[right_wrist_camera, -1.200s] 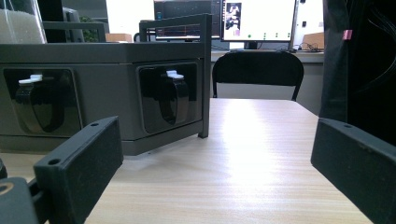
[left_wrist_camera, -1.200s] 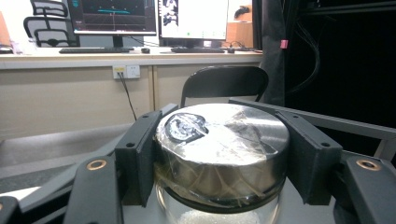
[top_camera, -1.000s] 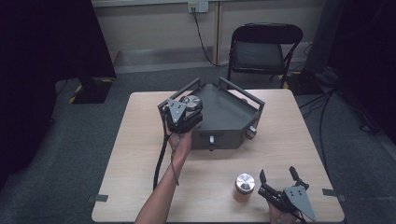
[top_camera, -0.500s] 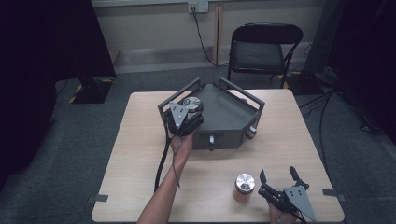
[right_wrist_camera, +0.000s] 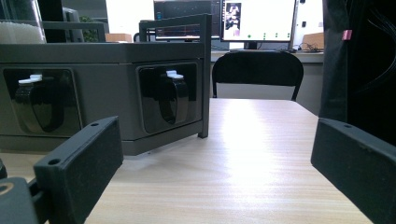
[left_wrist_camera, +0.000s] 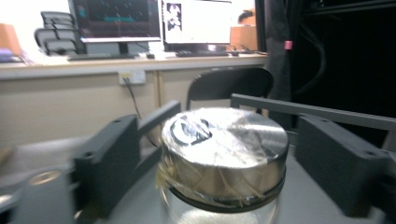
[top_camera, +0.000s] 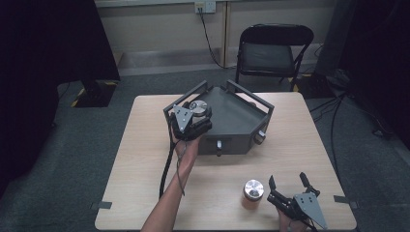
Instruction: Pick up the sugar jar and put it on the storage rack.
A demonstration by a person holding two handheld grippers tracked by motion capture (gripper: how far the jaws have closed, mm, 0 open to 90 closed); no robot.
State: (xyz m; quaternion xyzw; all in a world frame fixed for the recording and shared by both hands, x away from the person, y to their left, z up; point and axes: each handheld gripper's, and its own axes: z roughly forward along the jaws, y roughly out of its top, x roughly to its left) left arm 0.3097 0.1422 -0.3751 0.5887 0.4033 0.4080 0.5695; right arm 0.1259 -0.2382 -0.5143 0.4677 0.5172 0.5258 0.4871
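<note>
— Why do we hold the left tool [top_camera: 193,113] there, jaws just opened?
— To release the metal-lidded jar [top_camera: 198,107] standing on the grey tray [top_camera: 241,118].
— And the right tool [top_camera: 289,185]?
— Unclenched, empty, beside the second jar [top_camera: 252,192] on the table [top_camera: 145,145].

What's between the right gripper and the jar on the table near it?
Nothing. In the high view, only a short strip of bare table separates the right gripper from the metal-lidded jar to its left; its jaws stand open, apart from the jar.
</note>
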